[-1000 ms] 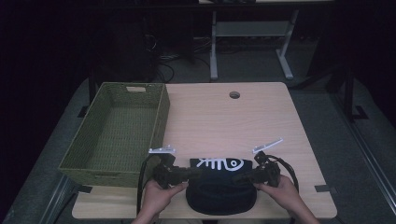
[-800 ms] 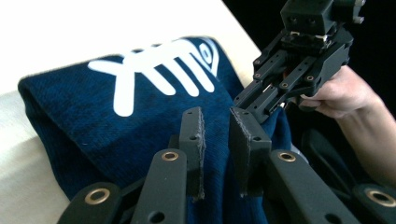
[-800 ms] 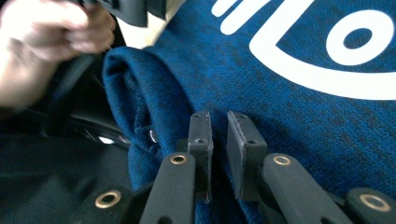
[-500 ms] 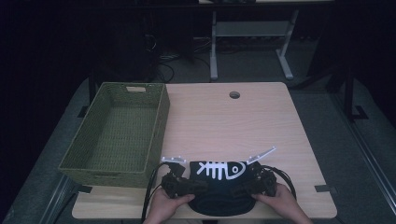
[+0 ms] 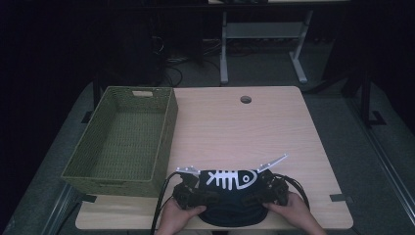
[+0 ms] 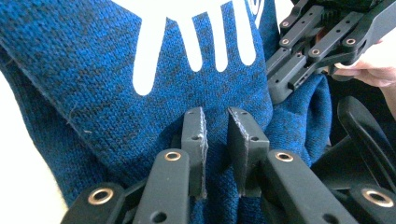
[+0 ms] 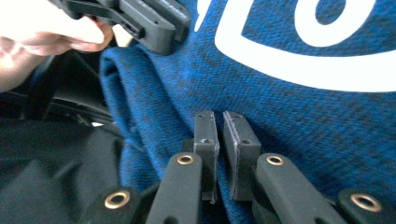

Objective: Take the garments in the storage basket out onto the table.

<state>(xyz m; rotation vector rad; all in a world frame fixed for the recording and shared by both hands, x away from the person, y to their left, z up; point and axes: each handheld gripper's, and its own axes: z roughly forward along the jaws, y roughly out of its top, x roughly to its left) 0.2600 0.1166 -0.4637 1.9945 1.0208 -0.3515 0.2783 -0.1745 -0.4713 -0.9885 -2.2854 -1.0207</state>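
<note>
Two claws are engaged on one garment. My left claw (image 6: 215,135) has its jaws drawn narrow with a fold of the blue knit sweater (image 6: 116,107) pinched between the pads; my right claw (image 7: 219,135) is likewise nearly closed on a fold of the same fabric. In the high view both claws sit at the near edge of the worktop (image 5: 235,127), left claw (image 5: 188,188) and right claw (image 5: 274,188), with the sweater (image 5: 230,196) bunched between and just ahead of them, its white fish-skeleton print (image 5: 230,178) facing up.

Position of parts, relative to the claws:
- Sweater: held in both claws, its body lying on the worktop between them and partly hanging over the near edge.
- Woven basket (image 5: 122,137): ahead of and outboard of my left claw, near it but not touching it.
- Cable hole (image 5: 245,99): well ahead of both claws, far side of the worktop.

Step in hand, as I judge it: gathering or folding the sweater, with both grips established.

Next move calls for: keeping both jaws clamped at even pressure, lifting together so the fabric clears the worktop, and travelling forward and toward the left claw's side if the basket is the destination. Uneven lift would likely let the knit slip from one grip.
</note>
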